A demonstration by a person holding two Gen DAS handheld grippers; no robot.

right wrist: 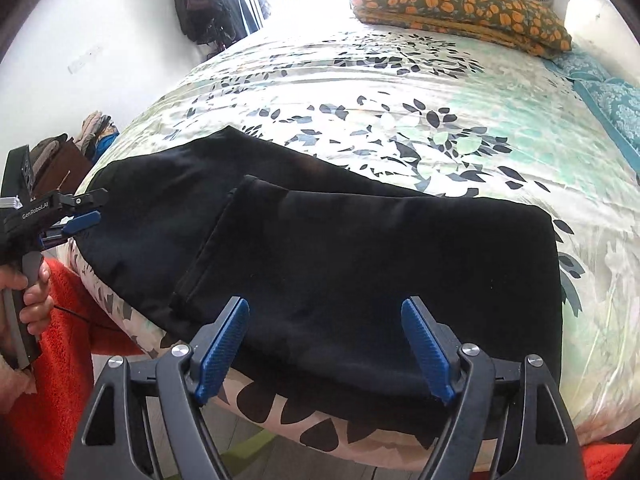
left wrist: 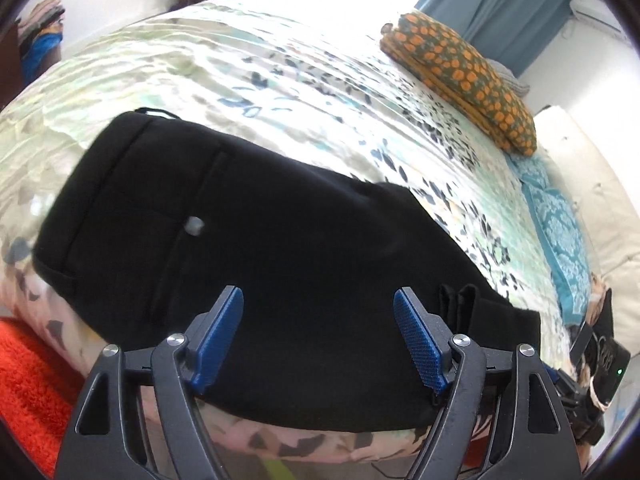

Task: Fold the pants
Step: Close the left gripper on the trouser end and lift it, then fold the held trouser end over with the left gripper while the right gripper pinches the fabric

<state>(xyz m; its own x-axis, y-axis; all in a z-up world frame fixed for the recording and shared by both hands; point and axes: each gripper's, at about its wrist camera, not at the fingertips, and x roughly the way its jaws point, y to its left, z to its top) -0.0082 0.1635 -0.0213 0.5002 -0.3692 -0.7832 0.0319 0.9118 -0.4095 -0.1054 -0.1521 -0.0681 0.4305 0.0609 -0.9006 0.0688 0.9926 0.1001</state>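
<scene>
1. Leaf-printed bedspread [right wrist: 400, 92] covers the bed, with an orange-spotted pillow [right wrist: 460, 4] at its far end and an orange rug [left wrist: 28, 364] on the floor below the near edge.
2. Black pants [right wrist: 360, 264] lie on the spread near that edge, leg ends folded back over the upper part (a pale button [left wrist: 195, 226] shows by the waistband).
3. Right gripper [right wrist: 324, 344] hovers over the fold, jaws spread wide, nothing between them.
4. Left gripper [left wrist: 318, 340] likewise stands wide apart above the pants, empty.
</scene>
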